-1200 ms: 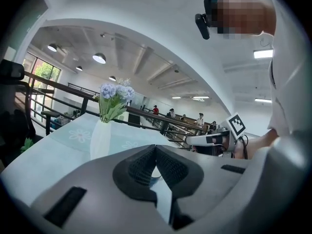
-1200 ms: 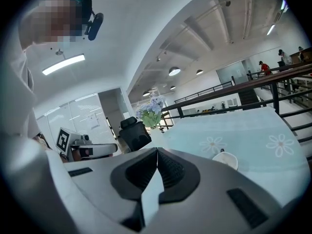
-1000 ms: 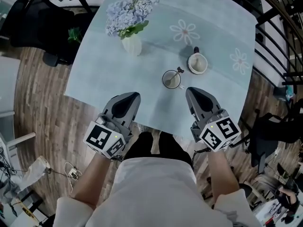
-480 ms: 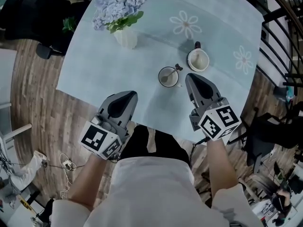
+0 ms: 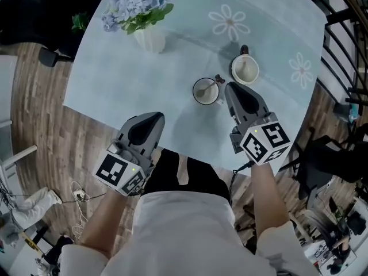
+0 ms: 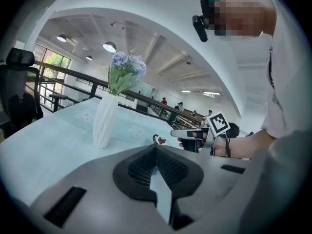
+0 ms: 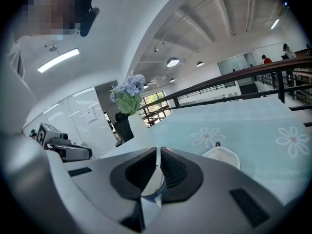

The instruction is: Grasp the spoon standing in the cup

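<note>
Where spoon (image 5: 215,83) stands in cup (image 5: 196,92), right gripper (image 5: 230,87) seems just beside.

Left gripper (image 5: 154,117) and right gripper (image 5: 230,87) have jaws closed.

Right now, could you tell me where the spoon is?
In the head view the spoon stands in the cup, just left of the right hand-held gripper.
</note>
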